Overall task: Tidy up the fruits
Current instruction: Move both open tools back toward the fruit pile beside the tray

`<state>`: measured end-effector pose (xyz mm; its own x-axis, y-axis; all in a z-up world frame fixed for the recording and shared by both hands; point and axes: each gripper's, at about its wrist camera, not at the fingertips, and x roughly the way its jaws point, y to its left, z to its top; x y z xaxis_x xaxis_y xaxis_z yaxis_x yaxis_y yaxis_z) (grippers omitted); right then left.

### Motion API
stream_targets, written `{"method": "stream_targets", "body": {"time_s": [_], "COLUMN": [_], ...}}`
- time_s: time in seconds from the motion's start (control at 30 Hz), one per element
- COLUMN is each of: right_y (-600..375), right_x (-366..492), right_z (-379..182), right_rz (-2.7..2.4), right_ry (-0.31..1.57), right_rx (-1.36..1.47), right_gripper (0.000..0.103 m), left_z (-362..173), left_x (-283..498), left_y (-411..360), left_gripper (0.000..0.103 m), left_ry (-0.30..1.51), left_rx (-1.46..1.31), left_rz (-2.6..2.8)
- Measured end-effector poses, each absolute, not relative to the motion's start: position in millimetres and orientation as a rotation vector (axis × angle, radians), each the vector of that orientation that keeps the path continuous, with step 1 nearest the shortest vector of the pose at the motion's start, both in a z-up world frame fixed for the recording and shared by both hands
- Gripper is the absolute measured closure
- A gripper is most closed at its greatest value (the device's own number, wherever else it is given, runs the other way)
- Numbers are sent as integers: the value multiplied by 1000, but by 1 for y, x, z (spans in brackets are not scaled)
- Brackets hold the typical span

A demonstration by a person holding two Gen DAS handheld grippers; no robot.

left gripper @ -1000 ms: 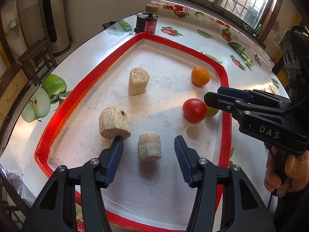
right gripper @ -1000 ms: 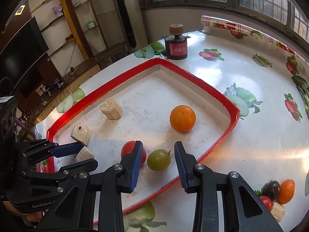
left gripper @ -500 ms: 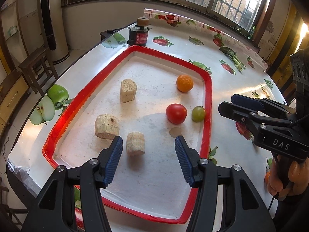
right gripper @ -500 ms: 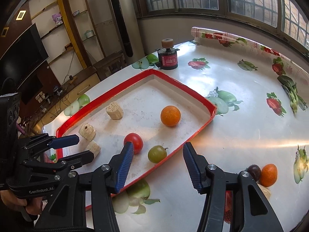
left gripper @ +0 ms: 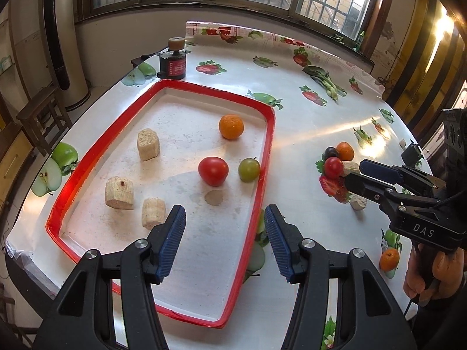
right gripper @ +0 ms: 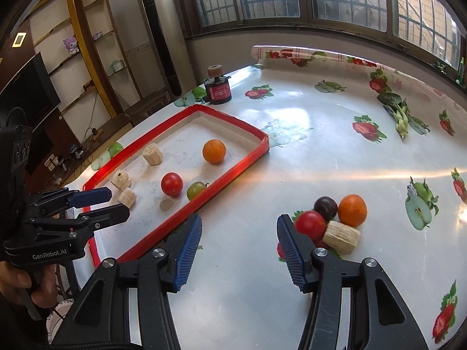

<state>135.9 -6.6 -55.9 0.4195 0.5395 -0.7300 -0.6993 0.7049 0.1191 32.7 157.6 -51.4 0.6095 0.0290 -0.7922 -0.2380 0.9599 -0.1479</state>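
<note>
both grippers have drawn back since a second ago; the right gripper [right gripper: 239, 248], then closed in around the green fruit [right gripper: 196, 190], now stands with jaws apart and empty over bare tablecloth. that fruit lies in the red tray [left gripper: 267, 157] beside the tomato [left gripper: 213, 171]. a second fruit pile [right gripper: 329, 218] sits just beyond its right fingertip. the left gripper [left gripper: 224, 242] hovers half-open, holding nothing, over the tray's near end.
</note>
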Motion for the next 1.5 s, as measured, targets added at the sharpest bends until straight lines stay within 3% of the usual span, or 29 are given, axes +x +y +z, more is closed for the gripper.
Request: {"method": "stream_targets", "body": {"time_s": [0.73,1.5], "right_y": [-129,-127], "right_x": [146,170], "right_z": [-66,-77], "right_rz": [594,591], "right_ry": [857,884], "right_rx": [-108,-96], "right_gripper": [47,47], "left_z": [-55,-75], "left_x": [60,116], "left_y": [87,47], "left_gripper": [48,48], "left_ry": [941,995], "left_rx": [-182,-140], "left_rz": [21,-70]}}
